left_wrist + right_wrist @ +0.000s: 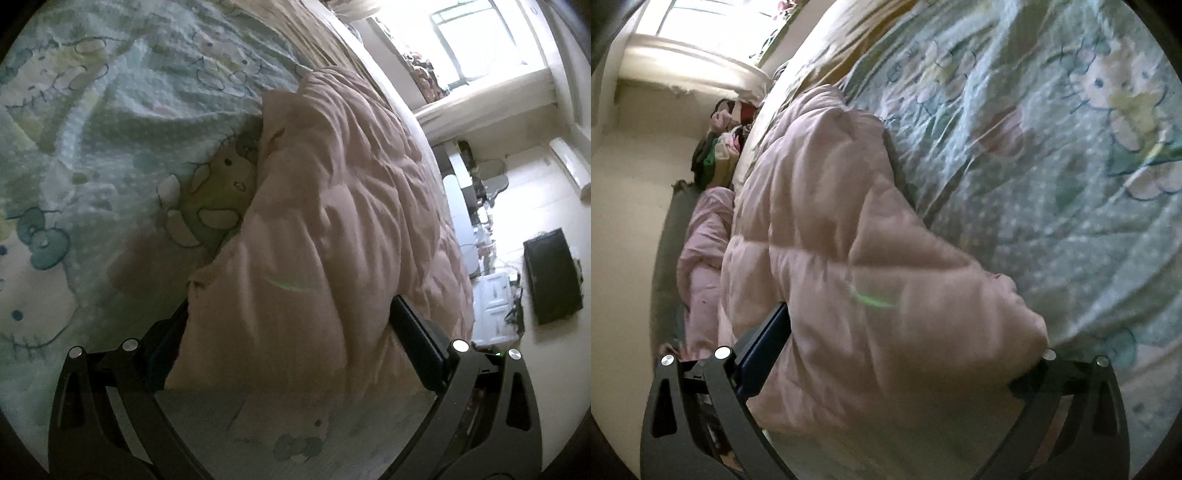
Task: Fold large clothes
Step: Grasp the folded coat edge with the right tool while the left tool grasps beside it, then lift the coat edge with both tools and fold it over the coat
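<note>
A pink padded jacket (pixel 332 192) lies bunched along the edge of a bed covered by a pale green cartoon-cat sheet (pixel 110 122). In the left wrist view my left gripper (pixel 291 332) holds a thick fold of it between its black fingers (pixel 417 343), and the sheet shows under the jacket's lower edge. My right gripper (pixel 897 354) grips the same jacket (pixel 831 221) at another spot. Its left finger (pixel 764 347) is visible, while puffy fabric hides the right one. The sheet (pixel 1052 147) spreads to the right of the jacket.
Beside the bed are a pale floor (pixel 546 177), a dark flat box (pixel 554 277) and white furniture (pixel 495 295). On the other side a pile of clothes (pixel 720 155) and a pink cloth (pixel 701 240) lie on a grey mat. A bright window (pixel 472 40) is at the far end.
</note>
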{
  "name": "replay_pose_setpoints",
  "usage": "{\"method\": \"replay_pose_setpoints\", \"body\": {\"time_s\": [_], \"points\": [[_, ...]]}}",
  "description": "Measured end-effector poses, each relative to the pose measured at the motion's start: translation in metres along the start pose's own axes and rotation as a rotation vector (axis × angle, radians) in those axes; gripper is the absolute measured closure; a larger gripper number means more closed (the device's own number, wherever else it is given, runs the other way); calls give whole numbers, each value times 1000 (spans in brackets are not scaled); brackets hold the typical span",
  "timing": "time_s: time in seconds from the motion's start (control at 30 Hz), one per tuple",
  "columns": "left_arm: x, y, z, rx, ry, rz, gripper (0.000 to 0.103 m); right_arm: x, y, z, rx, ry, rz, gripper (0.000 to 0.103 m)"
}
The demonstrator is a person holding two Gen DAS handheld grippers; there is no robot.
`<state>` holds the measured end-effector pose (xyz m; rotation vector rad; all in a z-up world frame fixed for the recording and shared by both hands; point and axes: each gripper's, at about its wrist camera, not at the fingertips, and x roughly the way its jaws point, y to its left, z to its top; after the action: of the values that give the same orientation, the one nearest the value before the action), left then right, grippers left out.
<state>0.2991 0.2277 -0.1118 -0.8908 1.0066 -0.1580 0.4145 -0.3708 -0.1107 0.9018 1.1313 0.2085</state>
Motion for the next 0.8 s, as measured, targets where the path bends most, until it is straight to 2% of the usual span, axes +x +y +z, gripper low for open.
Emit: {"method": "replay_pose_setpoints", "body": {"time_s": [0.17, 0.3, 0.33, 0.43, 0.53, 0.57, 0.6, 0.7, 0.8], "points": [[11, 5, 7, -45, 7, -34, 8, 9, -12, 8, 6, -3, 66, 4], [18, 9, 10, -73, -5, -56, 8, 8, -8, 7, -30, -27, 61, 4], [18, 8, 11, -75, -8, -57, 8, 8, -7, 6, -42, -33, 60, 6], [16, 2, 11, -48, -38, -30, 9, -1, 3, 0, -120, -69, 52, 29], [8, -12, 5, 22, -75, 30, 23, -12, 24, -8, -222, -113, 25, 48], [5, -20, 5, 58, -90, 49, 32, -18, 33, -12, -267, -129, 7, 53], [1, -29, 4, 97, -105, 70, 40, -21, 43, -17, -306, -146, -13, 55], [-10, -48, 0, 184, -151, 105, 51, -32, 77, -34, -451, -207, -84, 62], [-22, -61, -6, 266, -199, 147, 56, -40, 109, -58, -616, -269, -140, 65]]}}
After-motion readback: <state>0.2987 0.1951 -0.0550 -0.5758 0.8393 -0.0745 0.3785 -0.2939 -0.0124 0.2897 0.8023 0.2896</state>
